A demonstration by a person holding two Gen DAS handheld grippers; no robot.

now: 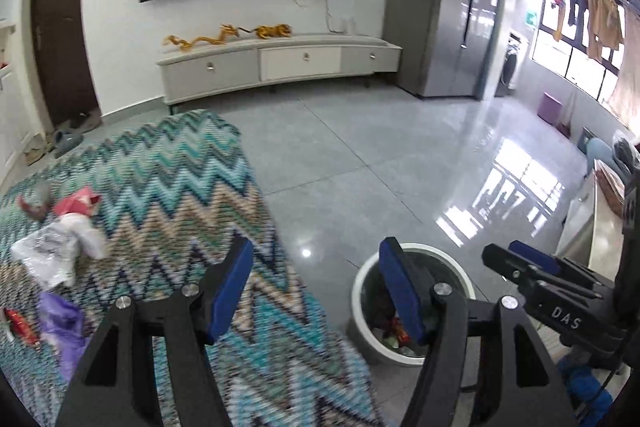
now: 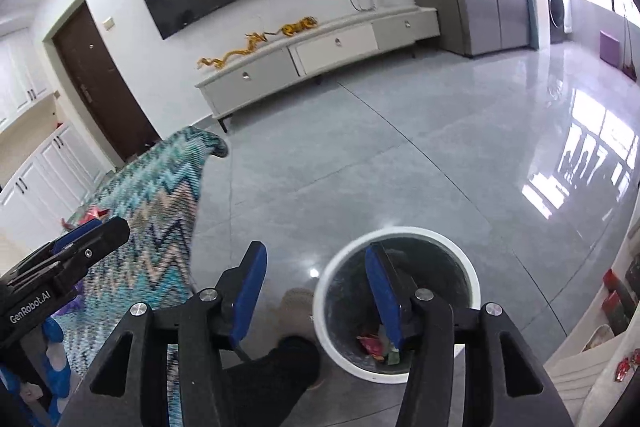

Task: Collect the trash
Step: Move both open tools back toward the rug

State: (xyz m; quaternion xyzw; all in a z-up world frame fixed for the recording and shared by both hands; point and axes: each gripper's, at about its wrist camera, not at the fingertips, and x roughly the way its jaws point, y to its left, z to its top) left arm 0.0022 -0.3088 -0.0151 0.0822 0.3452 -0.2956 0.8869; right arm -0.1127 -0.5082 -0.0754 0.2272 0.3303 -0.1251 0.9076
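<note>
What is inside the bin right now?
The bin holds a few crumpled wrappers, red and green, at the bottom. The right gripper finger covers part of the inside, so anything behind it is hidden.

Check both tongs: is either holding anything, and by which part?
Nothing is held. The left tongs and the right tongs are both open and empty beside the trash bin.

The floor (image 1: 360, 147) is grey tile, polished to a glossy, mirror-like sheen. The rug (image 1: 180, 195) is woven cloth with a rough zigzag texture. The bin (image 2: 400, 239) has a smooth white rim, probably plastic, though blur makes that hard to judge. Both tongs, left (image 1: 320, 291) and right (image 2: 316, 293), are matt black plastic with blue pads and shiny metal bolts. The white bag (image 1: 56, 251) looks like crinkled thin plastic.
</note>
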